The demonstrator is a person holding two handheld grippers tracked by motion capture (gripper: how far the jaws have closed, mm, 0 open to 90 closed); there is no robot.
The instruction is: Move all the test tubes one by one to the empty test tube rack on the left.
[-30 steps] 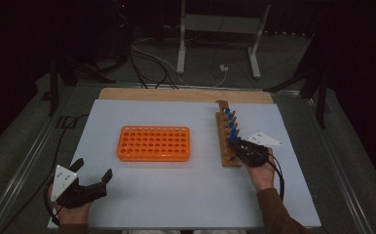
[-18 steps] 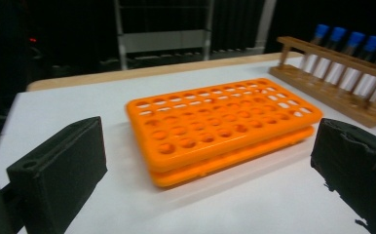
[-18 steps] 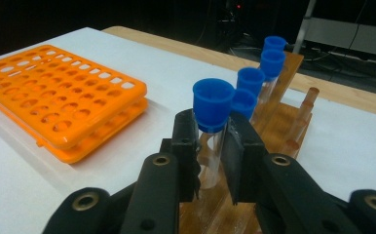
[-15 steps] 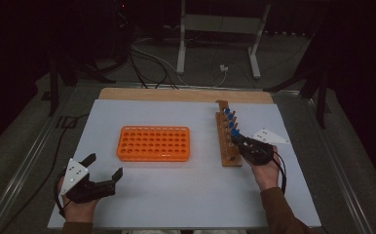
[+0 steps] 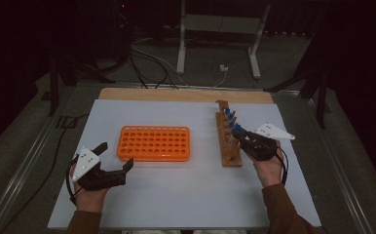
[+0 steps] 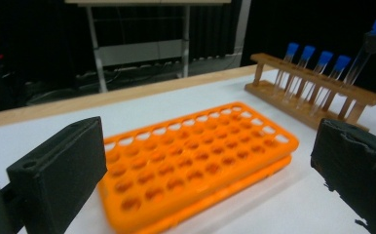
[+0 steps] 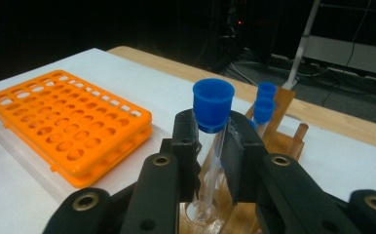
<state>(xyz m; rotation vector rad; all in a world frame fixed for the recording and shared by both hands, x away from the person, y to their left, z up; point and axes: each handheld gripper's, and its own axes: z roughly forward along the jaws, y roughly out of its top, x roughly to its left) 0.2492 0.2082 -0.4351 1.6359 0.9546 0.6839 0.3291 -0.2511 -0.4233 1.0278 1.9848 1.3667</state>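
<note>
My right gripper is shut on a clear test tube with a blue cap, gripped just below the cap and tilted above the near end of the wooden tube rack. The tube's lower end reaches down to the rack's base. Several more blue-capped tubes stand in that rack. The orange many-holed rack lies flat at mid table, with no tubes in it. My left gripper hovers open by its near left corner, jaws wide with nothing between them.
The white tabletop has a wooden strip along its far edge. A metal stand and cables lie on the dark floor behind. Bare table lies between the two hands.
My left gripper has moved right and up toward the orange rack. My right gripper has risen with the tube, drawing it up out of the wooden rack.
</note>
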